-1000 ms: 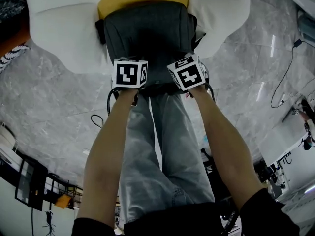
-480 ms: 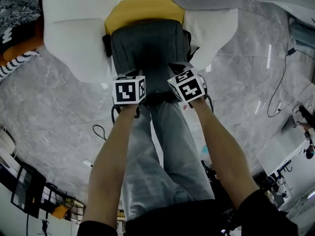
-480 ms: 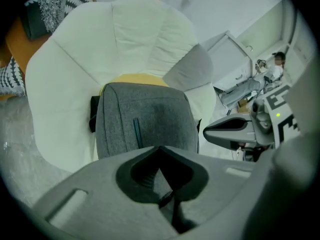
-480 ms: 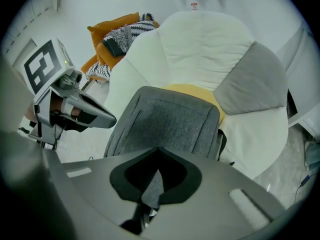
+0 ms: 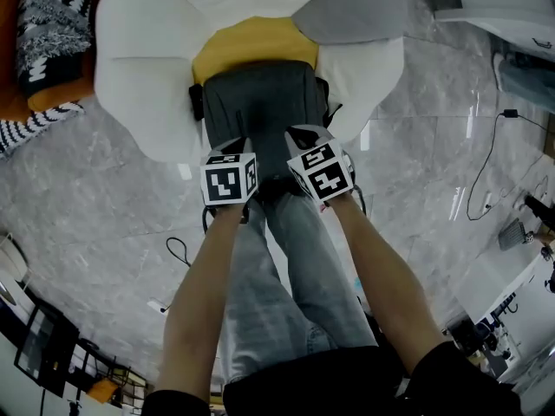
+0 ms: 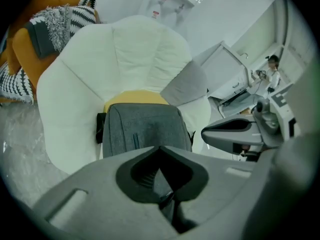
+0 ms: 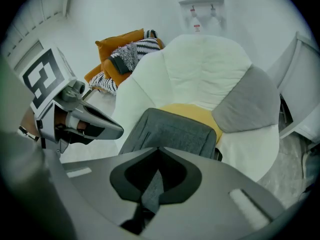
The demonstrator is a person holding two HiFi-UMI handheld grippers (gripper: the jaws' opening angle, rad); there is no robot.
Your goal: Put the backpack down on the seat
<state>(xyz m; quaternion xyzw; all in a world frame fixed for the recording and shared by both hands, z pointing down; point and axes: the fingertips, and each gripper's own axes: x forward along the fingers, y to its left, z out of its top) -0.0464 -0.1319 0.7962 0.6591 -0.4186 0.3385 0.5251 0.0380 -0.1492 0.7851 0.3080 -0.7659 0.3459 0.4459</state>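
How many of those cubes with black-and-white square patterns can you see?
2. One cube sits on the left gripper, the other on the right gripper beside it, both at the grey backpack's near edge. None seem hidden.

My backpack (image 5: 260,111) is matt grey woven cloth with a fine heathered grain. The seat (image 5: 139,68) looks like soft, smooth white fabric, and its cushion (image 5: 251,46) is mustard cloth. The floor (image 5: 104,224) is glossy grey marbled stone. My left gripper (image 6: 161,156) and right gripper (image 7: 159,154) have smooth matt grey plastic shells.
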